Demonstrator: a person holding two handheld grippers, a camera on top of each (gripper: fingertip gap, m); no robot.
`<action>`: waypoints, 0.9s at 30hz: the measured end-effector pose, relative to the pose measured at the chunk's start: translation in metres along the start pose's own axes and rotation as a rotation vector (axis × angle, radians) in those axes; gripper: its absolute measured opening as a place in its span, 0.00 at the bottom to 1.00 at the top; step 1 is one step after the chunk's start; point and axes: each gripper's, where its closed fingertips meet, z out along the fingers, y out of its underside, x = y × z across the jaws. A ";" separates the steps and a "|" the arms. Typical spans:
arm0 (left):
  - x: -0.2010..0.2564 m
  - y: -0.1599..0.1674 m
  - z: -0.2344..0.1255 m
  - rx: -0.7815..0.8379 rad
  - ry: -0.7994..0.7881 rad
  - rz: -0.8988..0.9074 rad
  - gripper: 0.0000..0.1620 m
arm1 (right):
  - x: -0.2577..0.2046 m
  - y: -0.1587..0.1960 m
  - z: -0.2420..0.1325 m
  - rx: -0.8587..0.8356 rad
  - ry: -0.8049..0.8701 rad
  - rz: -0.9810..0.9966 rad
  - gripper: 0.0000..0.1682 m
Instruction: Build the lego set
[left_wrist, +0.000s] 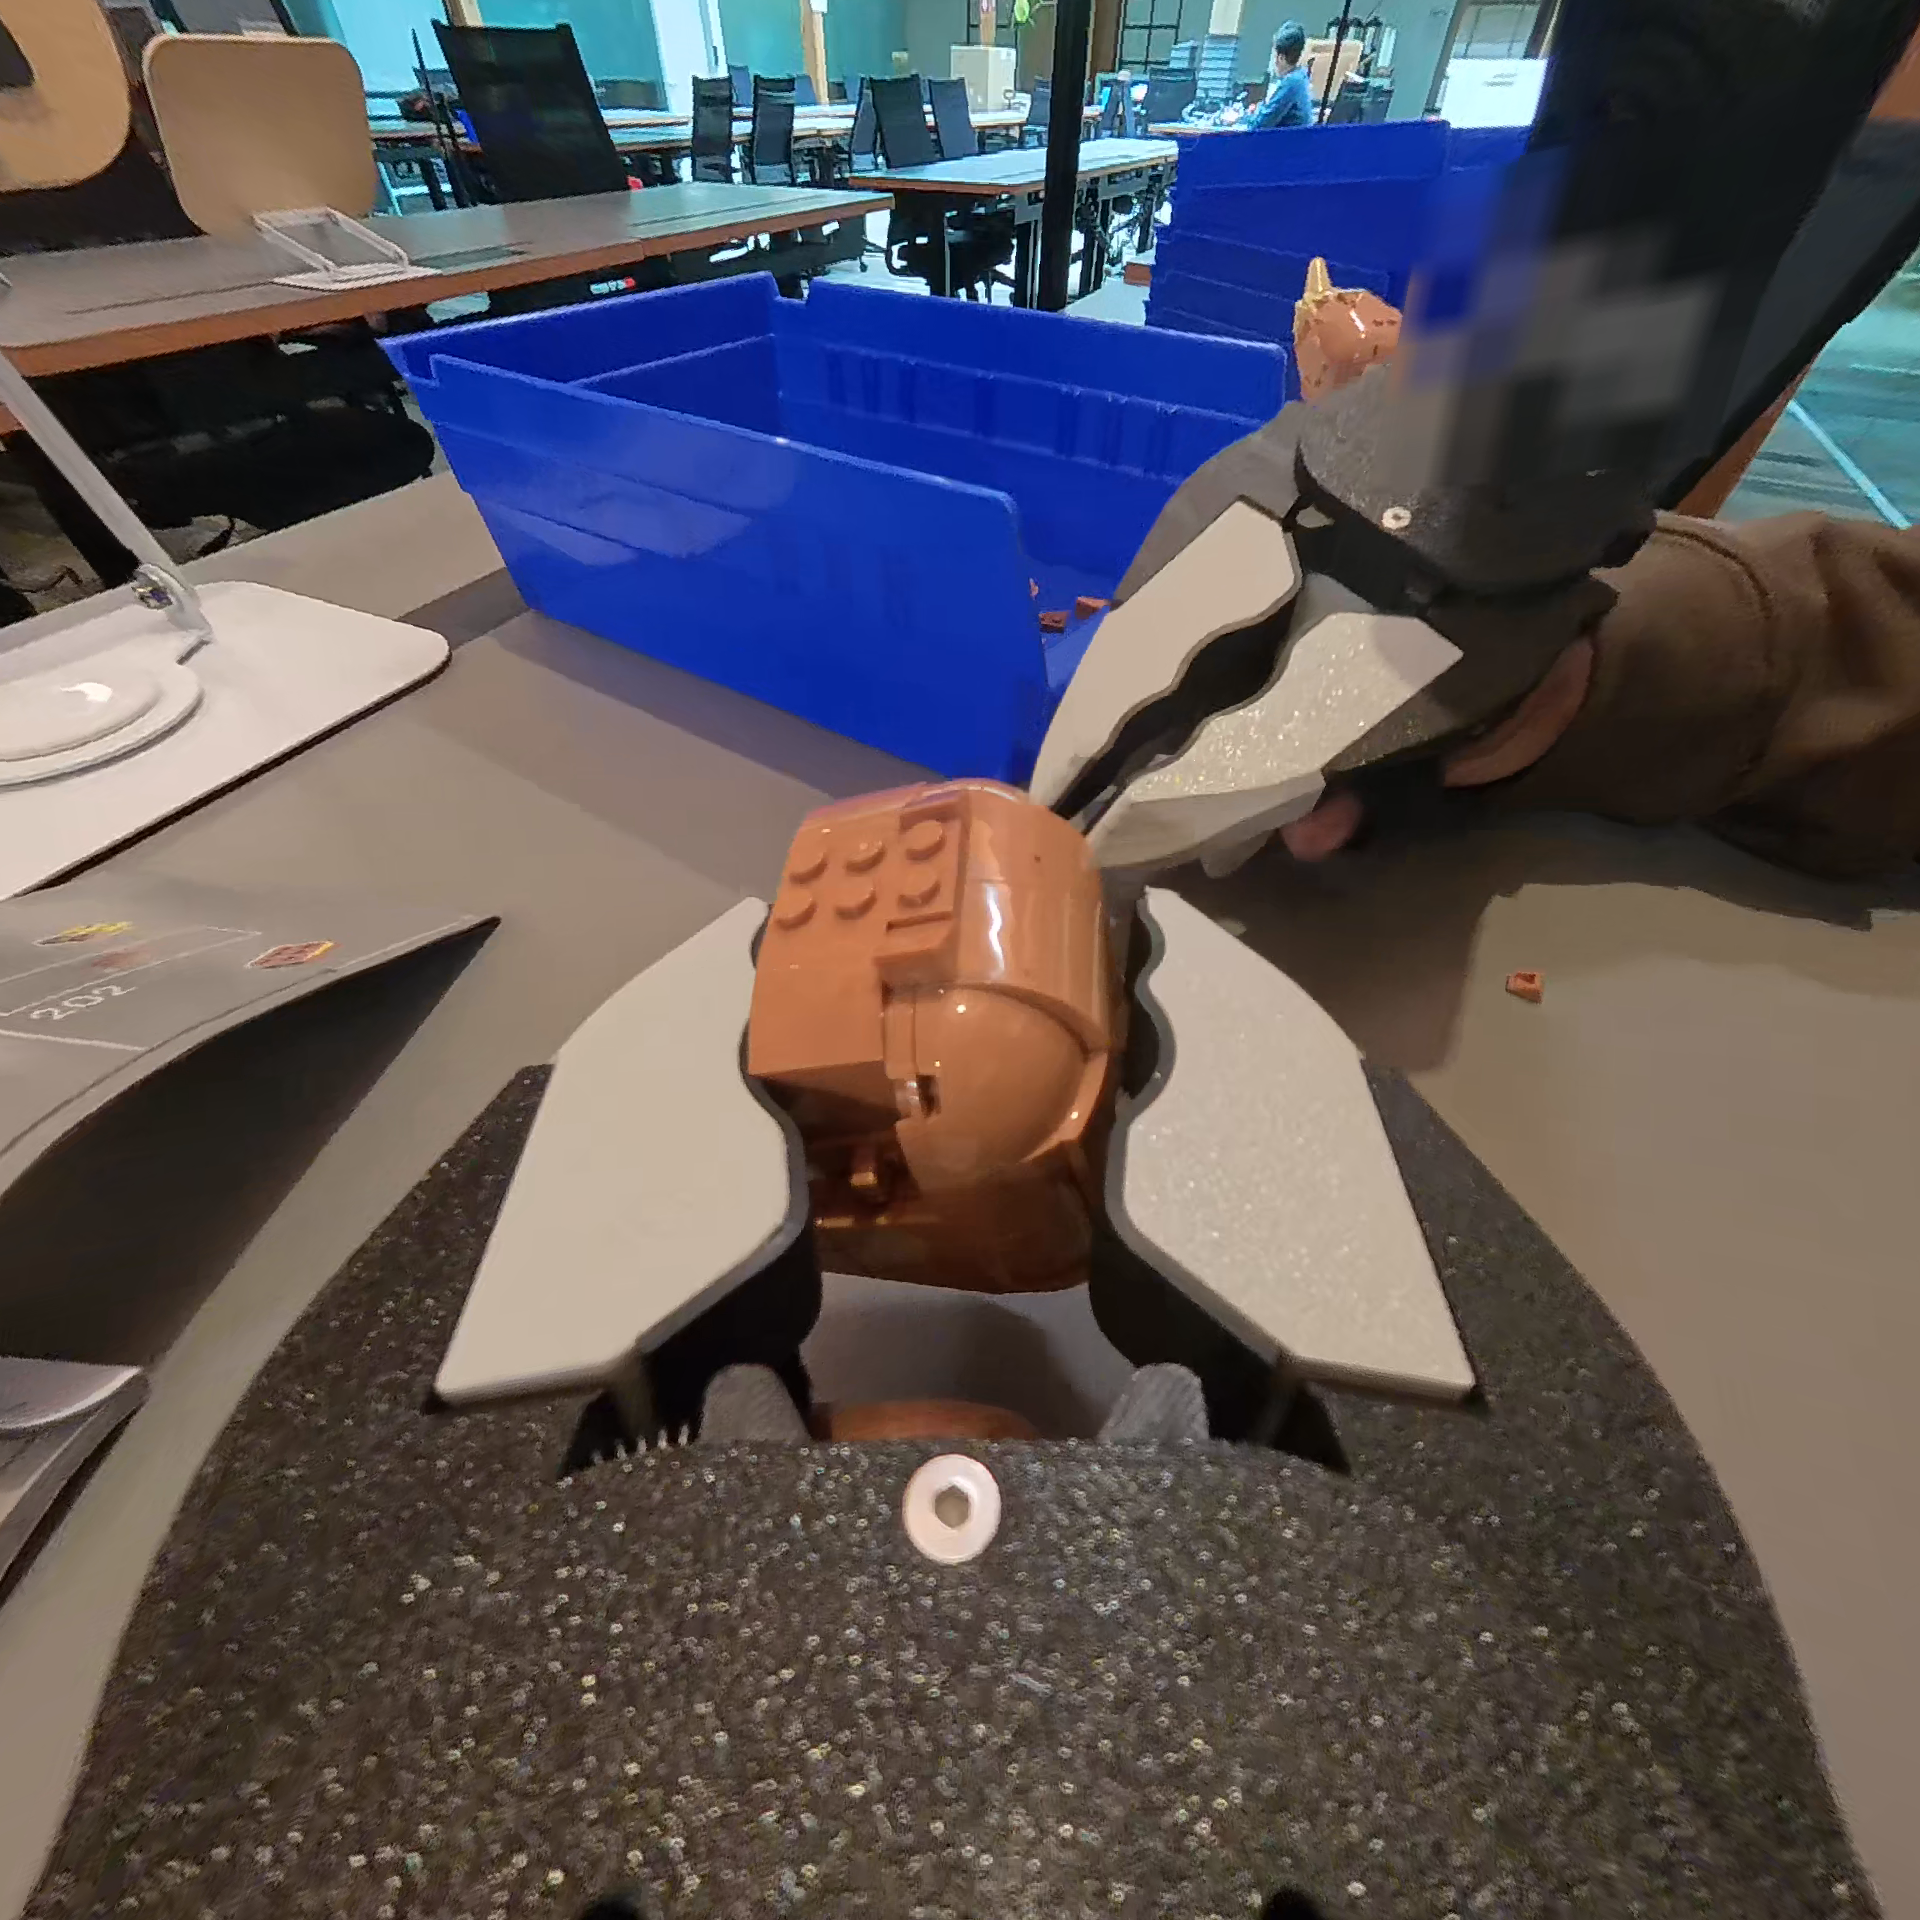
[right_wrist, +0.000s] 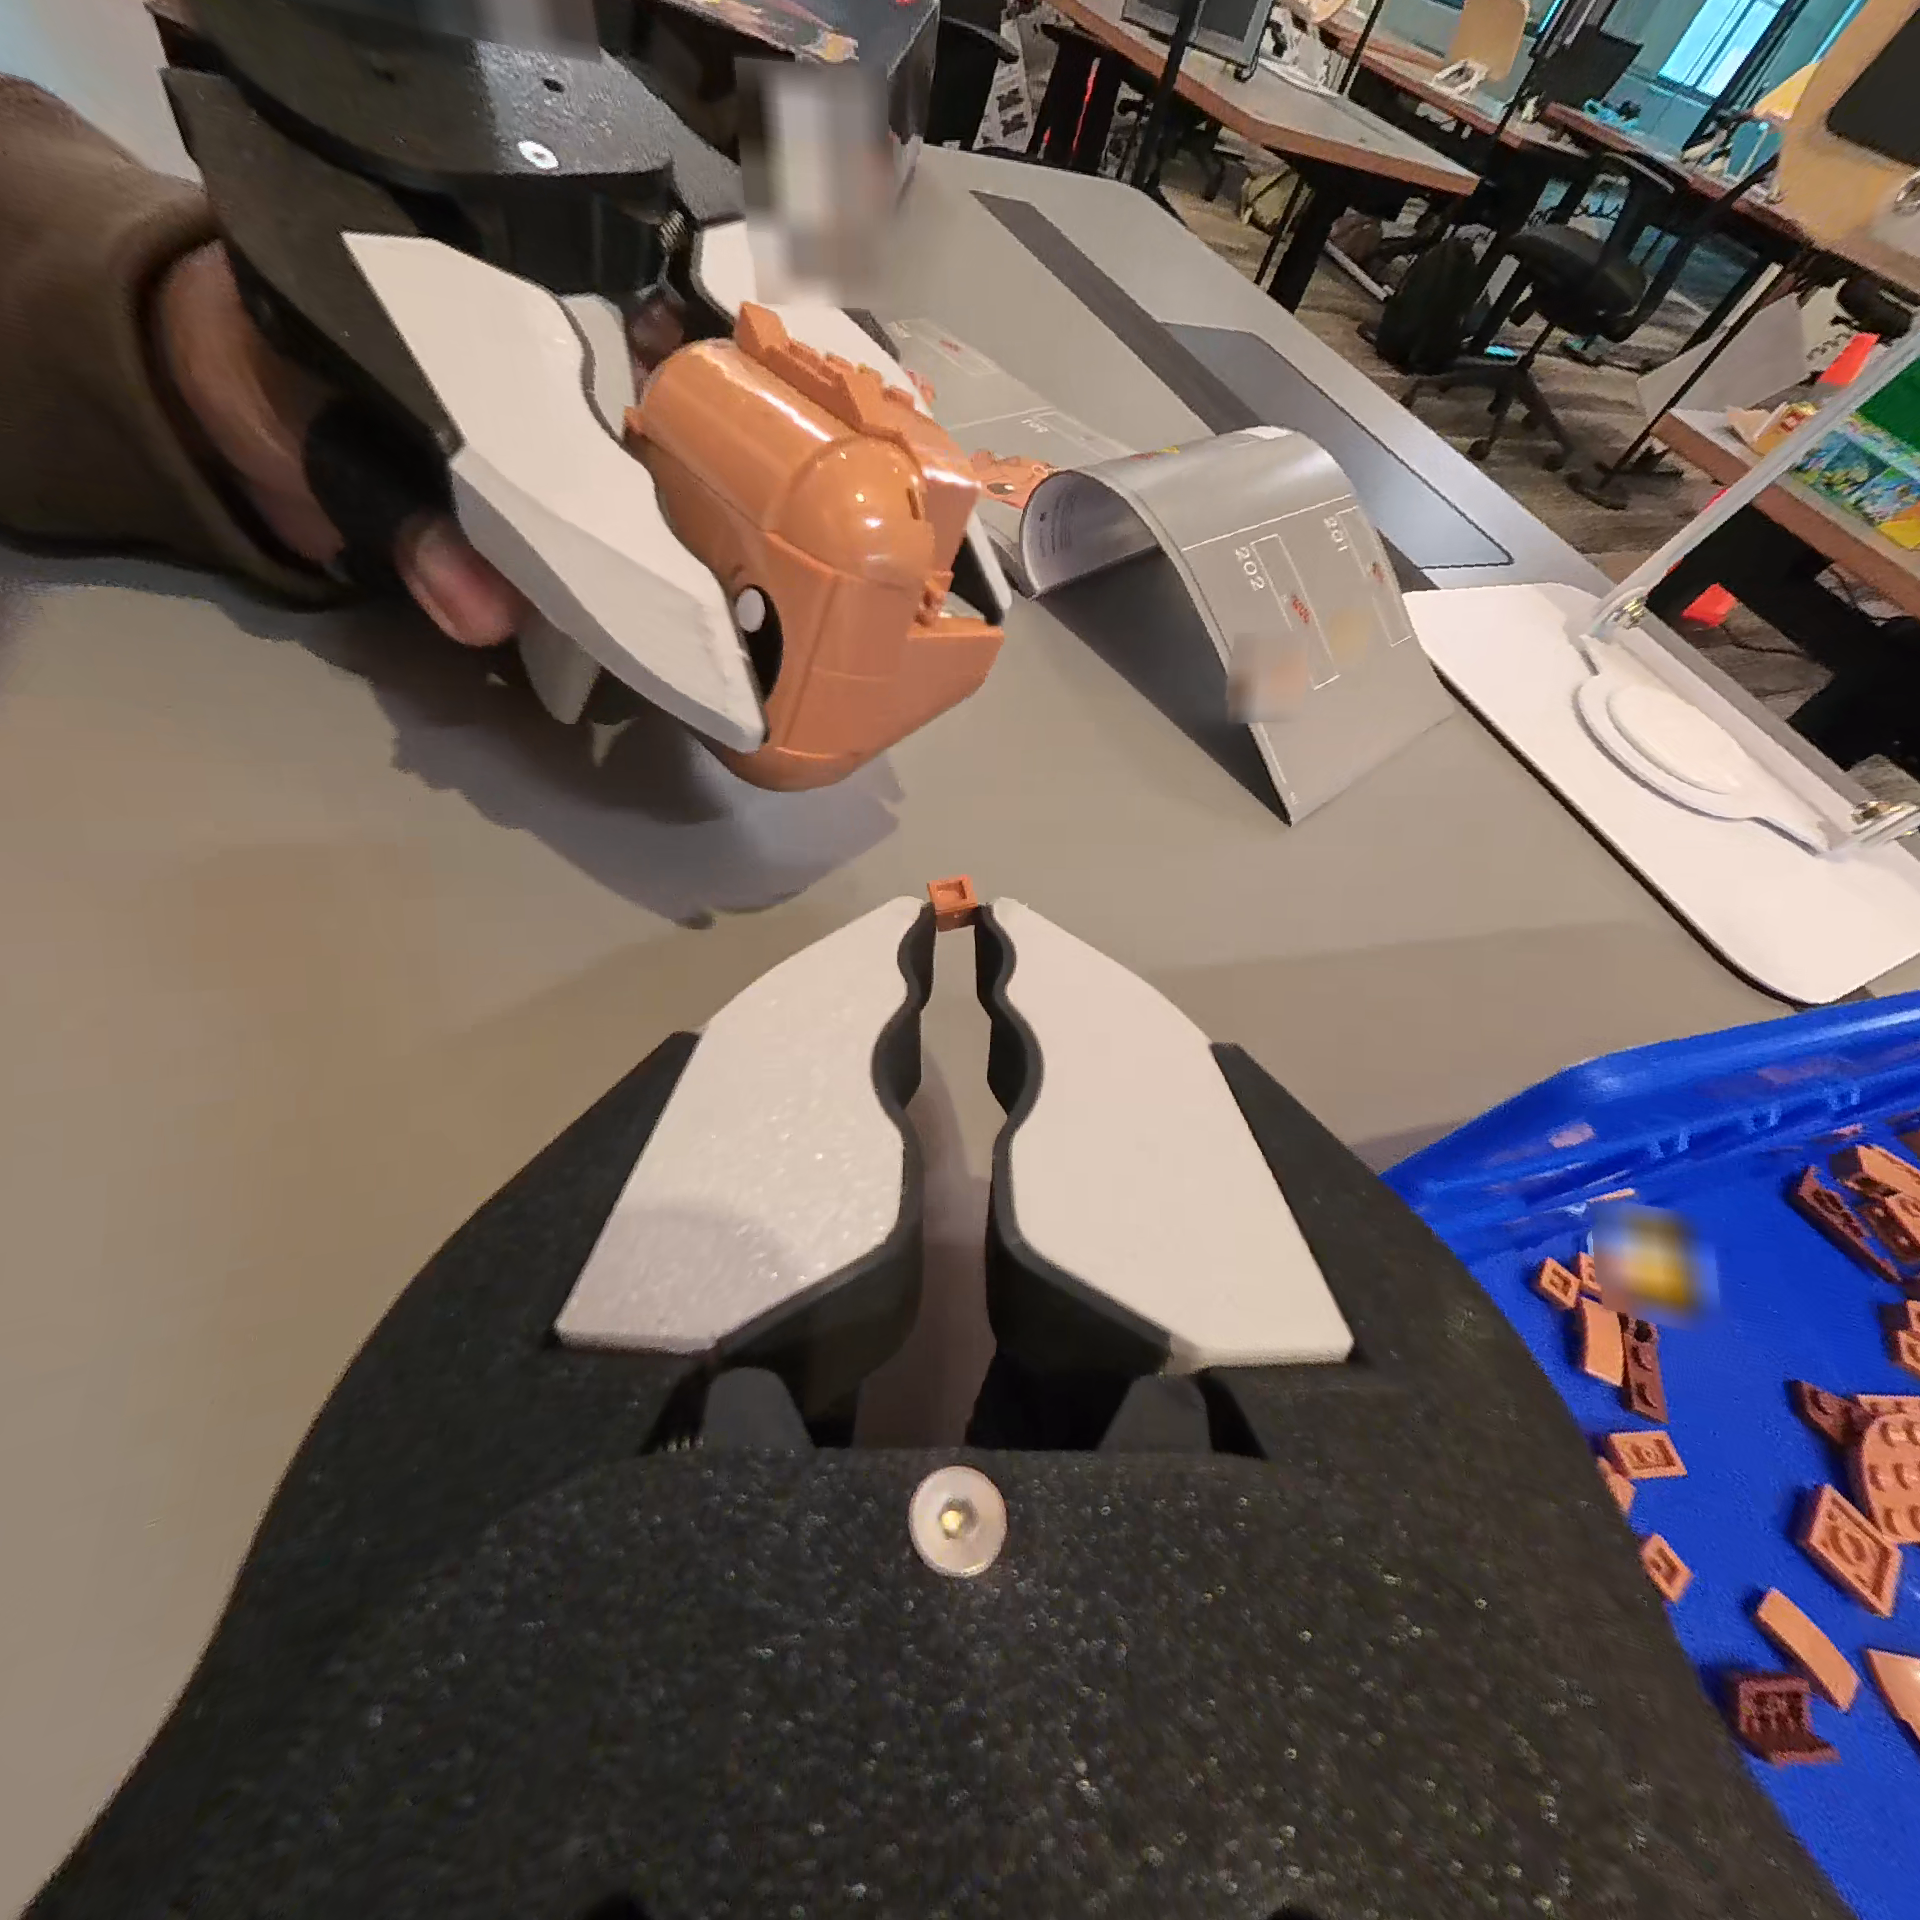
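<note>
Many brown pieces (right_wrist: 1849, 1475) in blue bin (right_wrist: 1507, 1164), right claw (right_wrist: 954, 920) pinching one

Glossy plastic against matt, grainy gripper bodies

The brown lego assembly (left_wrist: 935, 1018) is smooth, shiny plastic with bright highlights on its domed side; the tiny brown brick (right_wrist: 953, 901) looks matt. The left gripper (left_wrist: 940, 914) and right gripper (right_wrist: 956, 914) have rough, speckled black bodies and flat, matt grey fingers (right_wrist: 790, 1132). At 11 o'clock in the left wrist view the blue bin (left_wrist: 727, 540) is sleek, faintly reflective plastic. The grey table (right_wrist: 260, 935) is smooth and matt; the instruction booklet (right_wrist: 1278, 582) is satin paper.
</note>
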 end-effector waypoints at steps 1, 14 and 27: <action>0.002 -0.001 0.002 0.004 0.004 0.000 0.39 | -0.001 -0.002 -0.002 0.007 0.003 -0.005 0.04; 0.034 0.009 0.011 -0.077 -0.020 0.131 0.39 | -0.009 -0.009 -0.020 0.028 -0.026 -0.003 0.04; 0.040 0.041 0.024 -0.309 0.219 0.241 0.39 | -0.020 0.035 -0.037 -0.452 -0.266 -0.091 0.04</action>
